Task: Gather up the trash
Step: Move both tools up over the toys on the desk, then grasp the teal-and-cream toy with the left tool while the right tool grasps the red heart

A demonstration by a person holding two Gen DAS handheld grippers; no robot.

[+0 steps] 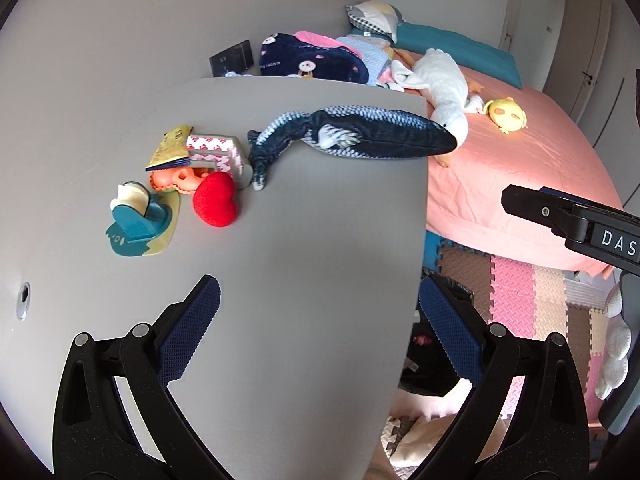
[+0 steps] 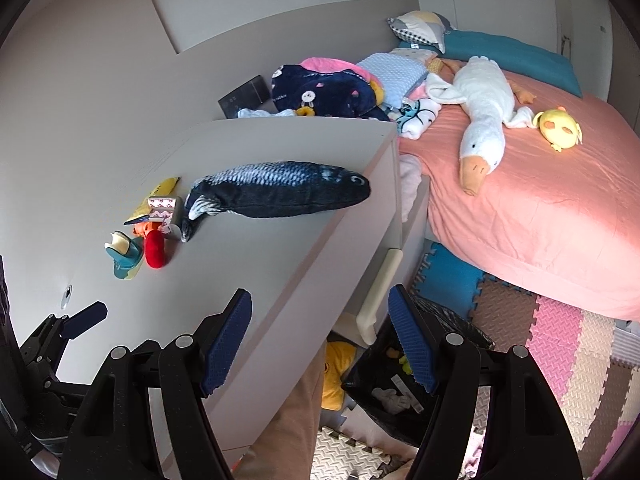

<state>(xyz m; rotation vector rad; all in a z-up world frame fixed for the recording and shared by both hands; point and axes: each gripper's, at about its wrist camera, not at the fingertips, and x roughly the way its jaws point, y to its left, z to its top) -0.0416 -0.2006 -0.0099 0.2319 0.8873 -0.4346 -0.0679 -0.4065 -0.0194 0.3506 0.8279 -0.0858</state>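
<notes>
We see the trash bag opening upward on the floor beside the desk. It lies just beyond the right claw, whose jaws stand apart; the left claw gapes likewise.

"DAS" — white letters on right gripper

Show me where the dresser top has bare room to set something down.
The dresser top is bare between the red heart and the open left gripper, out to the bed-side edge. The far strip behind the plush fish is bare too. The cluster around the tape dispenser is crowded.
</notes>
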